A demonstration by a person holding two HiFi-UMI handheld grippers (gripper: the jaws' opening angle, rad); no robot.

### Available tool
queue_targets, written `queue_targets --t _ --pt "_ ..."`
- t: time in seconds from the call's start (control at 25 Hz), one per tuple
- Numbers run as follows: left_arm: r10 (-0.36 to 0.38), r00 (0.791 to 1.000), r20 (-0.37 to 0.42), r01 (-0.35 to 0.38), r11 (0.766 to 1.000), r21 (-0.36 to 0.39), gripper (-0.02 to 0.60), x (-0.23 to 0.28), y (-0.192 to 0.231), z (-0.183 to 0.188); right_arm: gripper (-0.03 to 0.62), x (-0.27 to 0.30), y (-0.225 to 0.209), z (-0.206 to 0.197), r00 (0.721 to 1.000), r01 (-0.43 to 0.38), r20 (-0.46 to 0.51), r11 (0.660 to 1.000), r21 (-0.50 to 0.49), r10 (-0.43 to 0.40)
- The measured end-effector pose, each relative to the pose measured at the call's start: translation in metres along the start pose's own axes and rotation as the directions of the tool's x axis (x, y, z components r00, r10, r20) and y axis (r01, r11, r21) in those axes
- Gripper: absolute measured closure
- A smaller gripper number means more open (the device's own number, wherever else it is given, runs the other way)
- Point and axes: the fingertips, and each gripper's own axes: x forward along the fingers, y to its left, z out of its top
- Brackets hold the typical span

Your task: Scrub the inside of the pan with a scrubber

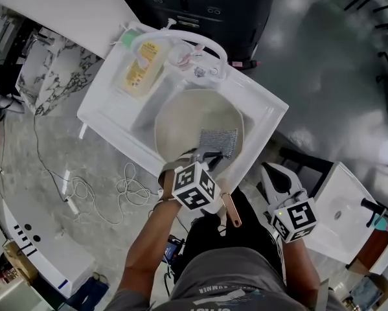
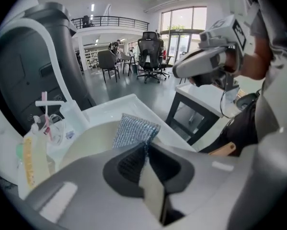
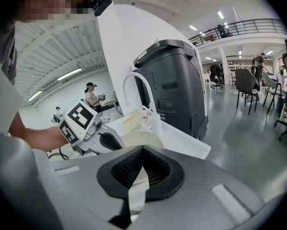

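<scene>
A cream-lined pan [image 1: 187, 118] lies in the white sink [image 1: 263, 111], its copper-brown handle [image 1: 231, 209] pointing back toward me. My left gripper [image 1: 208, 155] is at the pan's near rim, shut on a grey mesh scrubber [image 1: 219, 141] that stands over the pan's inside. In the left gripper view the scrubber [image 2: 135, 131] sticks up from the closed jaws of the left gripper [image 2: 145, 146] above the pan [image 2: 93, 138]. My right gripper [image 1: 274, 177] hangs off to the right of the sink, away from the pan. In its own view the right gripper [image 3: 143, 150] is shut and holds nothing.
A yellow soap bottle [image 1: 140, 67] lies at the sink's far left beside the white faucet [image 1: 181, 41]. A dark machine [image 1: 206, 5] stands behind the sink. White cables [image 1: 116, 193] trail over the floor on the left. A white stand [image 1: 349, 206] is at the right.
</scene>
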Motion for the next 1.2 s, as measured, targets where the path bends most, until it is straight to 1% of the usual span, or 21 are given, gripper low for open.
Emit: queue_targets --t 0.12,0.24,0.4,0.52,0.6,0.72,0.96,1.08,1.2 --pt "0.035 0.999 0.027 -0.036 0.999 0.026 0.554 -0.017 -0.008 0.015 0.592 -0.014 0.000 0.009 0.999 0.025 0.029 1.000 -0.003 -0.025" --pt "0.062 0.997 0.044 -0.065 0.996 0.058 0.553 -0.021 -0.013 0.034 0.592 -0.029 -0.005 0.014 0.997 0.056 0.053 0.998 0.001 -0.056" --pt "0.080 0.995 0.057 -0.086 0.989 0.116 0.552 -0.011 -0.012 0.059 0.592 -0.046 -0.019 0.024 0.990 0.102 0.091 0.994 0.026 -0.104" --pt "0.092 0.993 0.070 -0.102 0.983 0.155 0.552 0.001 -0.006 0.077 0.592 -0.060 -0.034 0.029 0.980 0.133 0.143 0.990 0.056 -0.140" --pt "0.090 0.993 0.071 -0.101 0.980 0.174 0.552 0.011 -0.002 0.089 0.592 -0.070 -0.045 0.029 0.973 0.158 0.160 0.985 0.072 -0.168" --pt "0.085 0.995 0.058 -0.096 0.973 0.208 0.552 0.028 0.004 0.102 0.592 -0.080 -0.061 0.021 0.966 0.195 0.151 0.976 0.099 -0.209" --pt "0.074 0.997 0.000 -0.072 0.957 0.282 0.551 0.073 0.016 0.117 0.592 -0.096 -0.092 -0.007 0.952 0.261 0.116 0.951 0.167 -0.282" --pt "0.070 0.997 -0.019 -0.061 0.953 0.298 0.549 0.094 0.019 0.123 0.592 -0.101 -0.105 -0.019 0.947 0.282 0.103 0.939 0.194 -0.306" --pt "0.077 0.996 -0.046 -0.058 0.943 0.329 0.549 0.110 0.023 0.127 0.592 -0.103 -0.113 -0.027 0.945 0.289 0.095 0.934 0.211 -0.314"
